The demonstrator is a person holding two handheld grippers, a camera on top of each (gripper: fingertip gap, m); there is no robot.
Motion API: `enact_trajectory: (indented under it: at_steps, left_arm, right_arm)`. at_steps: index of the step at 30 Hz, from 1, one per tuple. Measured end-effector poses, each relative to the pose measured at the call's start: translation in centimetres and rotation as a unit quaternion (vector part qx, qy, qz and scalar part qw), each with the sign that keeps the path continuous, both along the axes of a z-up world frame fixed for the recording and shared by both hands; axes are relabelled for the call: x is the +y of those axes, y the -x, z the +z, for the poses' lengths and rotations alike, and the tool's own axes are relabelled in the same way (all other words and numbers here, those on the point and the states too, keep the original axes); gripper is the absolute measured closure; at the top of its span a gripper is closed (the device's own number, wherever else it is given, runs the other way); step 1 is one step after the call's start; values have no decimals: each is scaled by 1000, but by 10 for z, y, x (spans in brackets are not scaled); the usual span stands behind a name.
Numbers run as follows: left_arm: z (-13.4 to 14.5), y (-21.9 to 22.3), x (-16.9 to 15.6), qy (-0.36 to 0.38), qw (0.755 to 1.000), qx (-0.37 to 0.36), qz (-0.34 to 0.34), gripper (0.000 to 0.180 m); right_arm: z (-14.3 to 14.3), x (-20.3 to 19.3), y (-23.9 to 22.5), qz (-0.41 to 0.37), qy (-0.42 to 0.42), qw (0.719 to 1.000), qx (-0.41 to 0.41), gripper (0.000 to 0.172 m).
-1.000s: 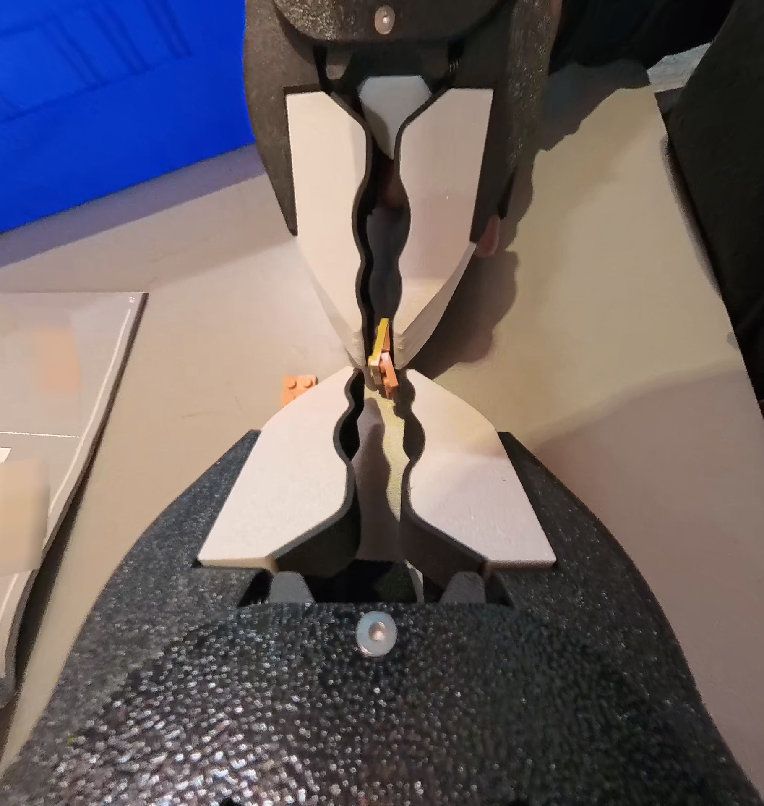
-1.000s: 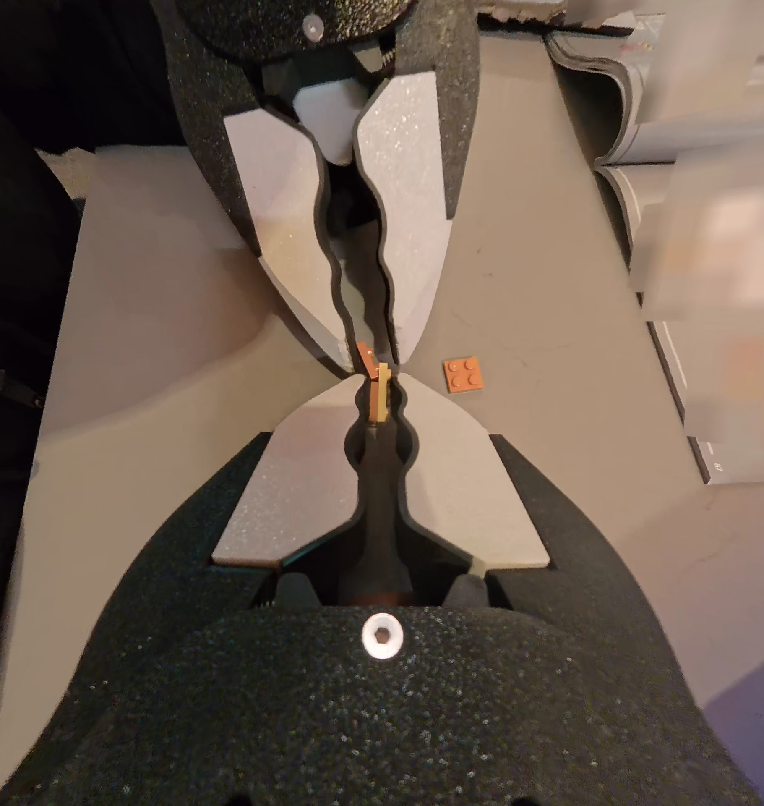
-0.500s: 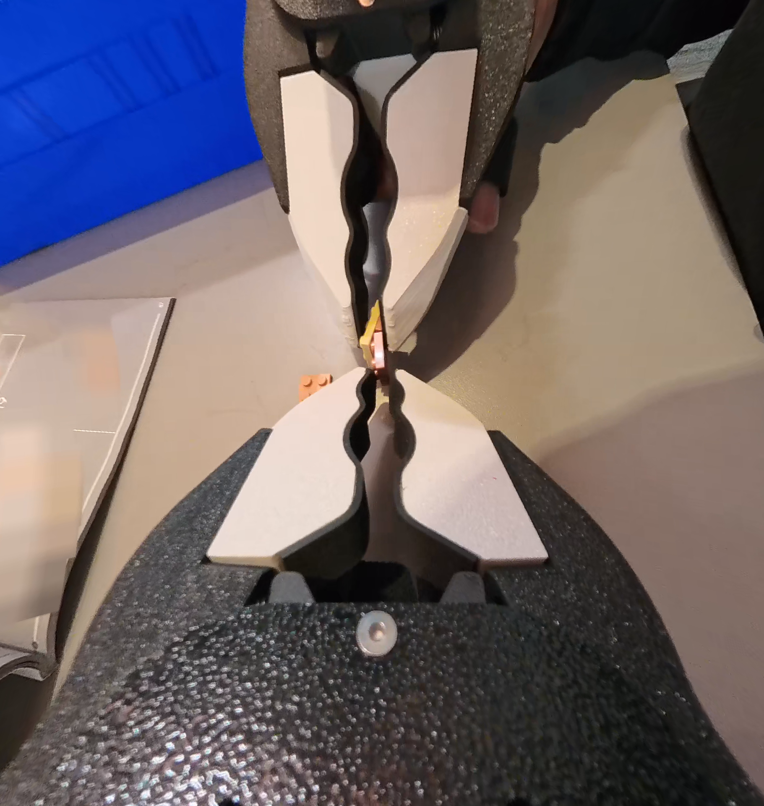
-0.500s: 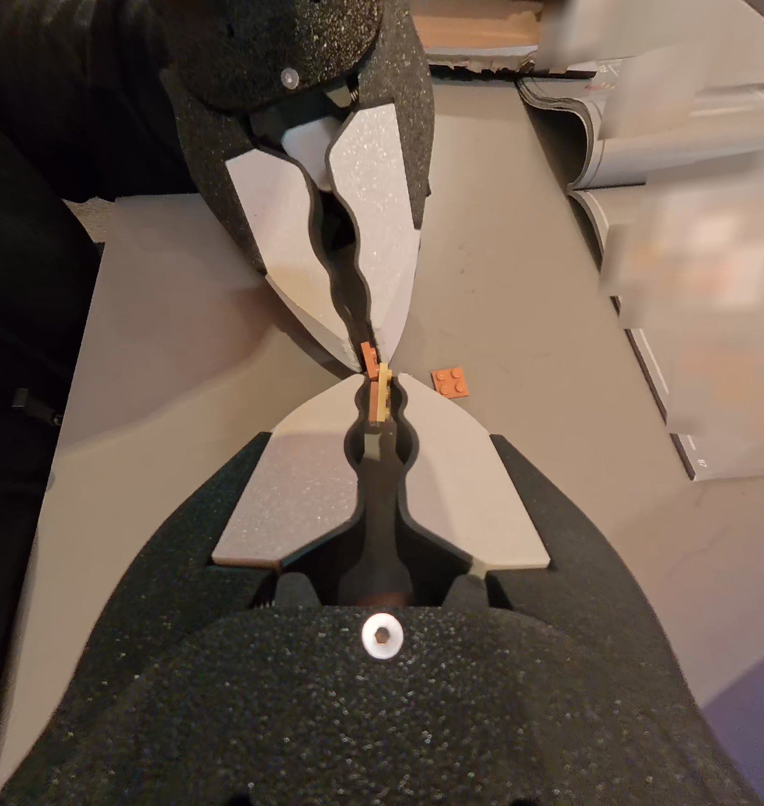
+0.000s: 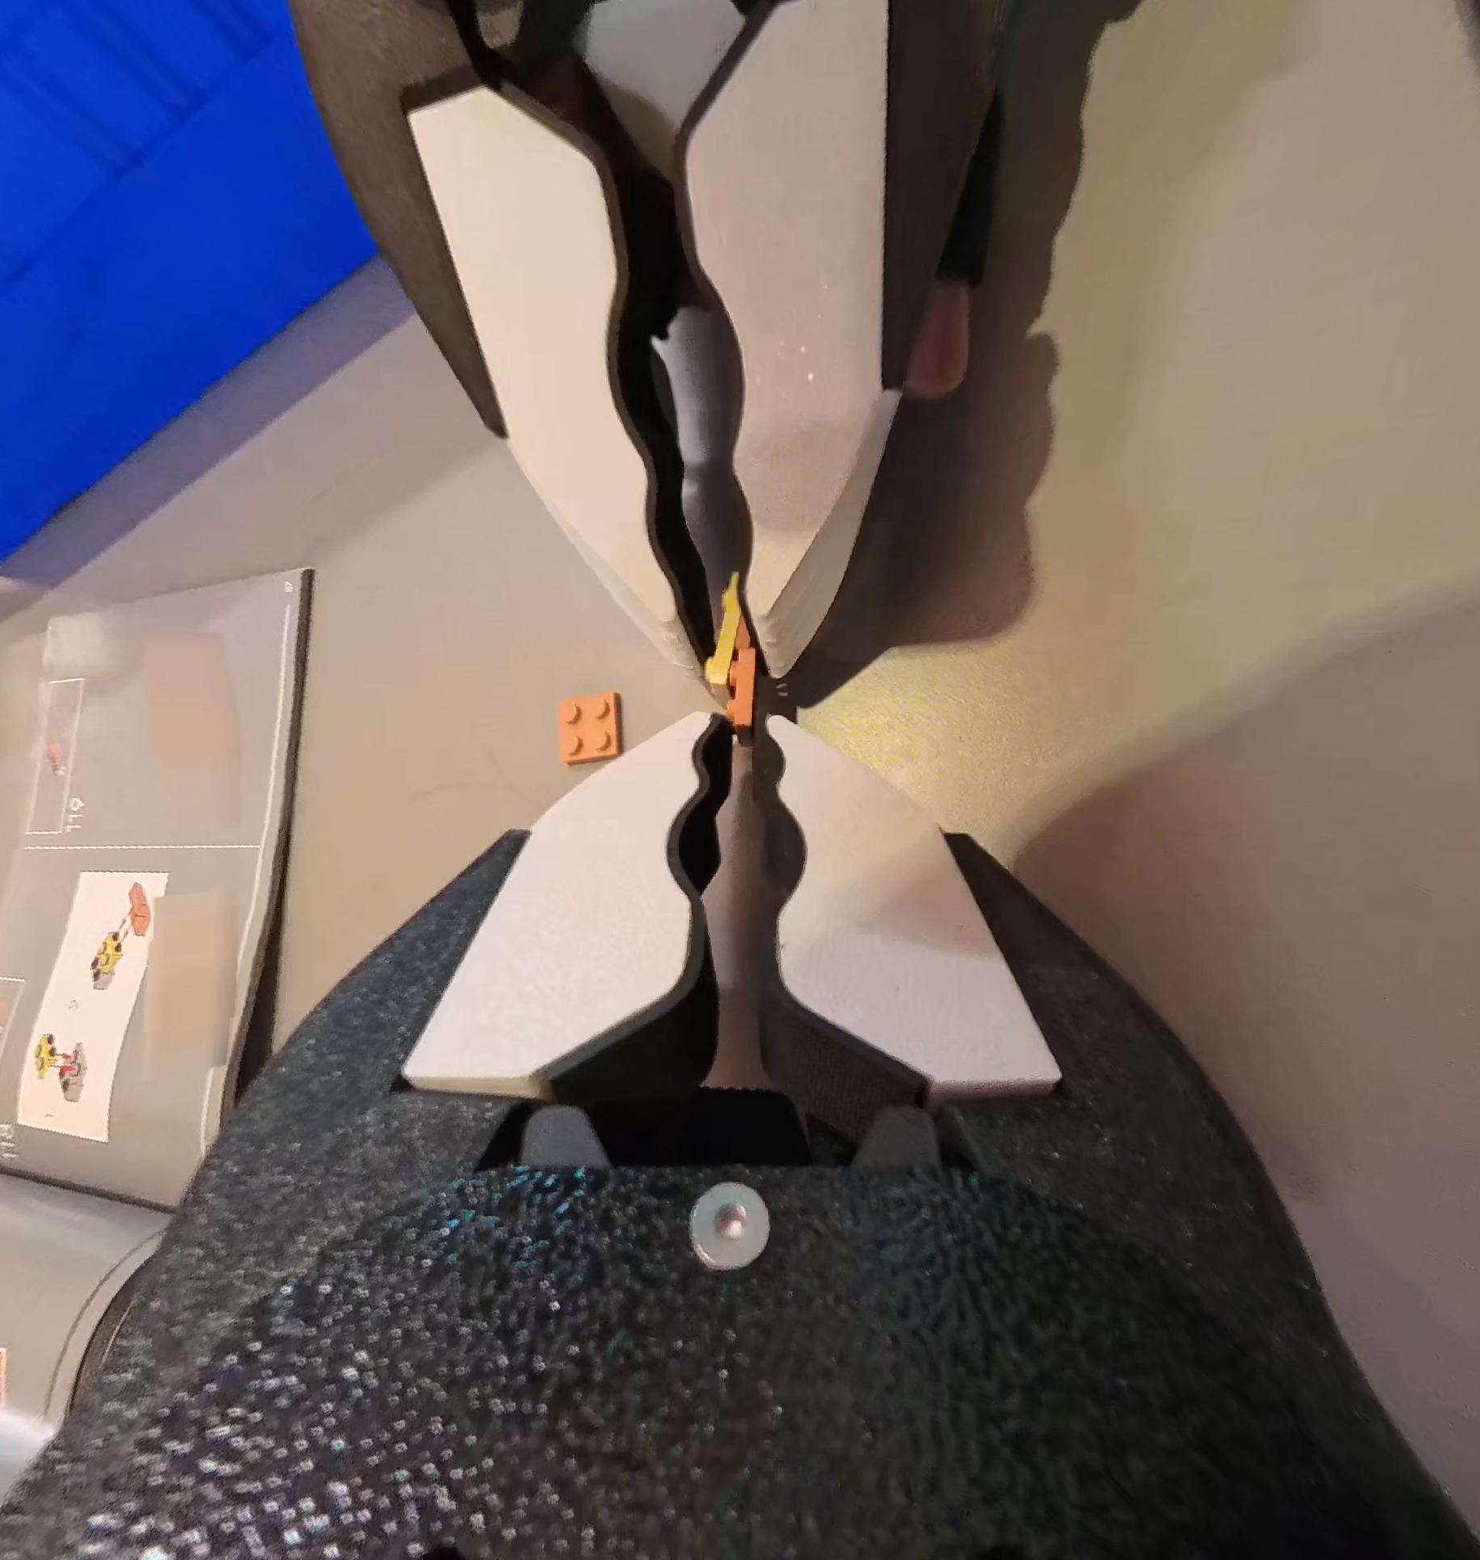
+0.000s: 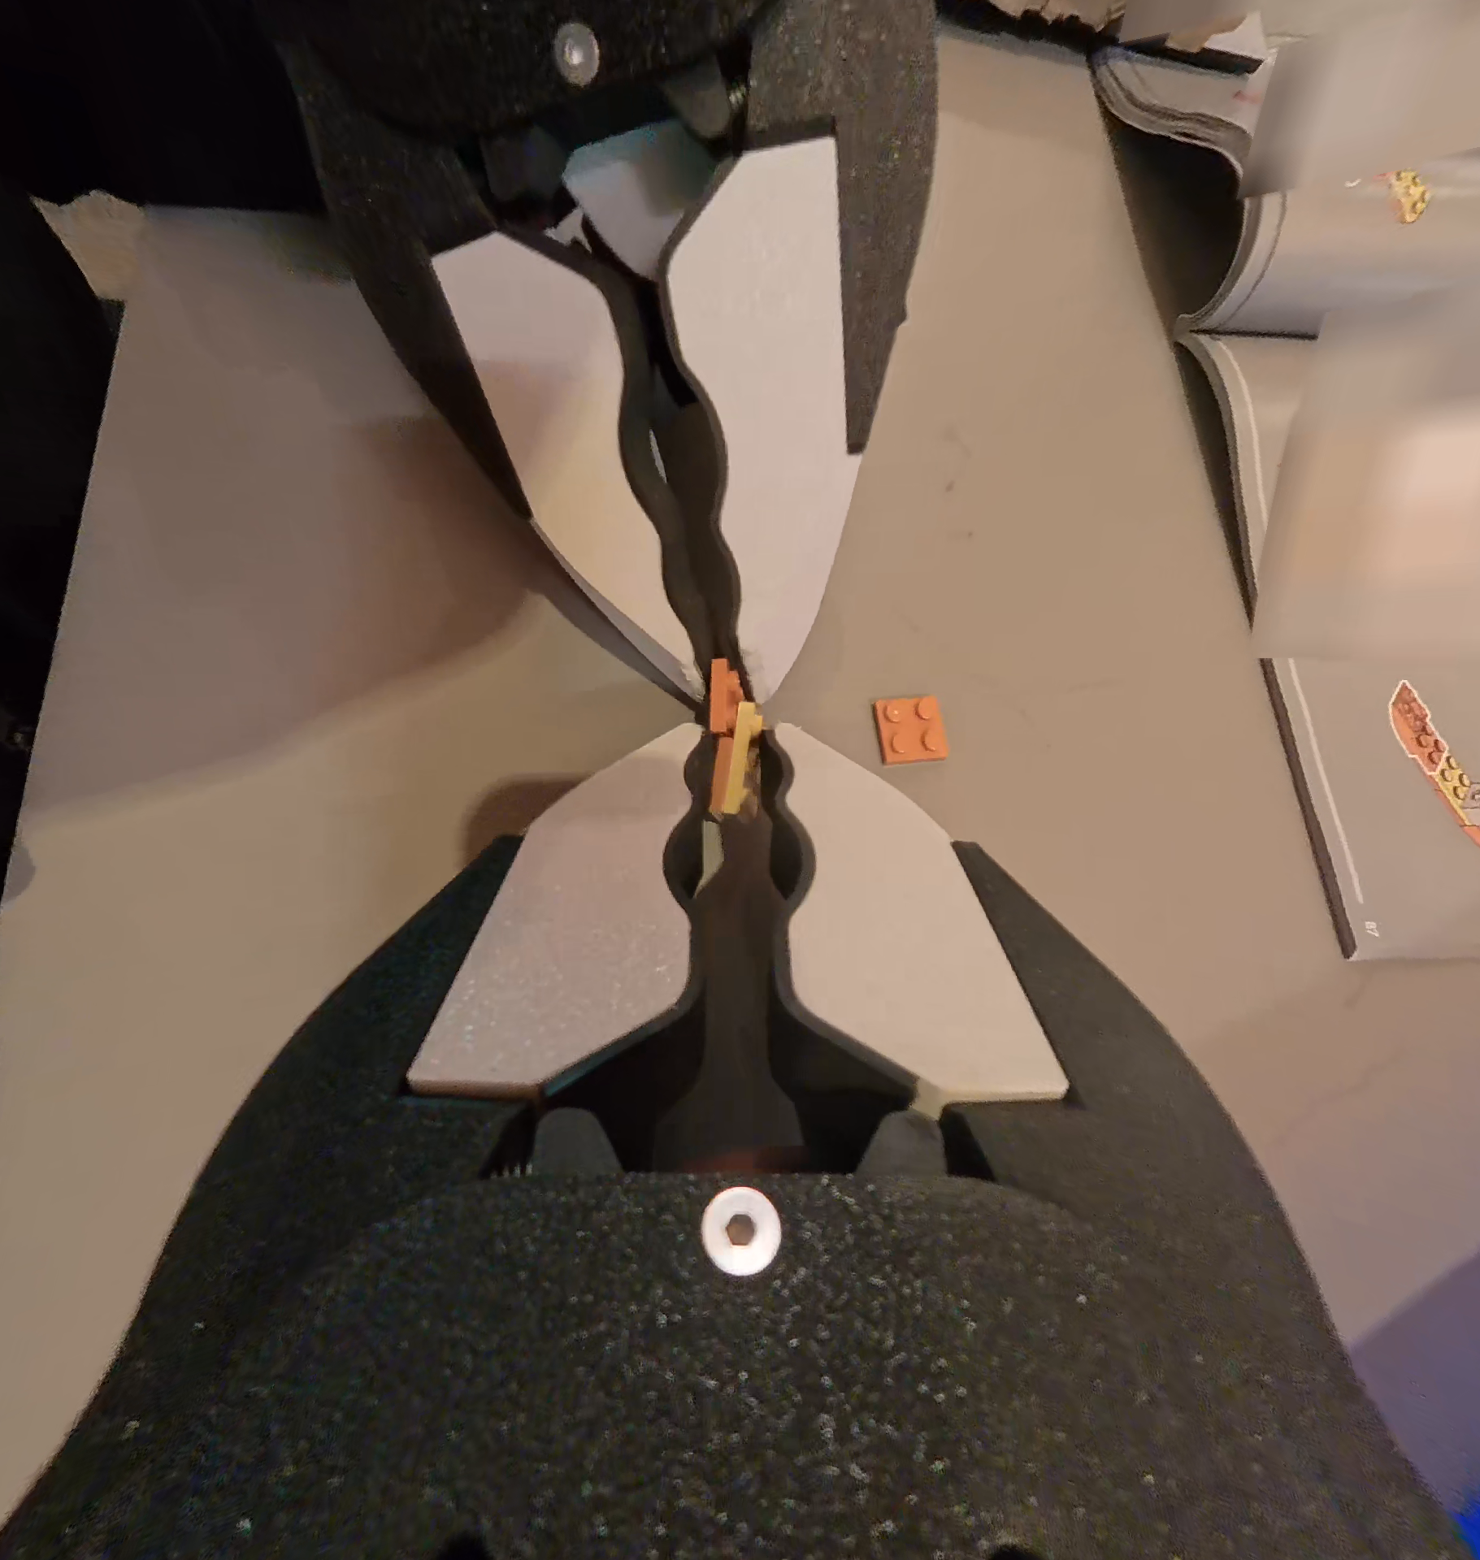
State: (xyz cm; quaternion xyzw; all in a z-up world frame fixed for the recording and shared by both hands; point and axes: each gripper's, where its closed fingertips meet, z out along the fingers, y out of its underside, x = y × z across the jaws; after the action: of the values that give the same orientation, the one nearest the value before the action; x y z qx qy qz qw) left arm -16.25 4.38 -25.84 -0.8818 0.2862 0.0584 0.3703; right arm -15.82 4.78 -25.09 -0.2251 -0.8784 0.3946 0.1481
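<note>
Over a plain grey table (image 6: 1057,523) the two grippers met tip to tip, each clamped on one end of a small stack of toy brick plates. From its own camera, the left gripper (image 5: 740,726) had its pale fingers (image 5: 601,928) nearly together, pinching the orange plate (image 5: 743,688), which was stuck to a yellow plate (image 5: 726,633). That yellow plate, backed by a further orange piece, ran into the jaws of the right gripper (image 6: 732,764), whose pads pressed on it from both sides. Just beside the meeting tips, flat on the table and apart from both grippers, lay a loose square orange plate (image 6: 912,730) with four studs up. An open instruction booklet (image 5: 137,886) lay at the table's edge, its grey pages carrying small drawings of yellow and orange brick builds and some tiny printed marks too small to make out; parts of the pages were blurred over. A bright blue surface (image 5: 128,236) stood beyond the table, and shadows of the grippers fell across the tabletop
</note>
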Motion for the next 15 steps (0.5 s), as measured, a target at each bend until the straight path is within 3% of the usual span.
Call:
enact_trajectory:
  at_steps: [6,15]
  left_arm:
    - [-5,-4,-2,15,1000,-10,-9,176]
    - [2,-5,4,-23,1000,-6,-11,168]
  right_arm:
    - [-2,-3,-4,16,-14,1000,7,162]
    - [3,1,-1,-2,16,1000,-7,163]
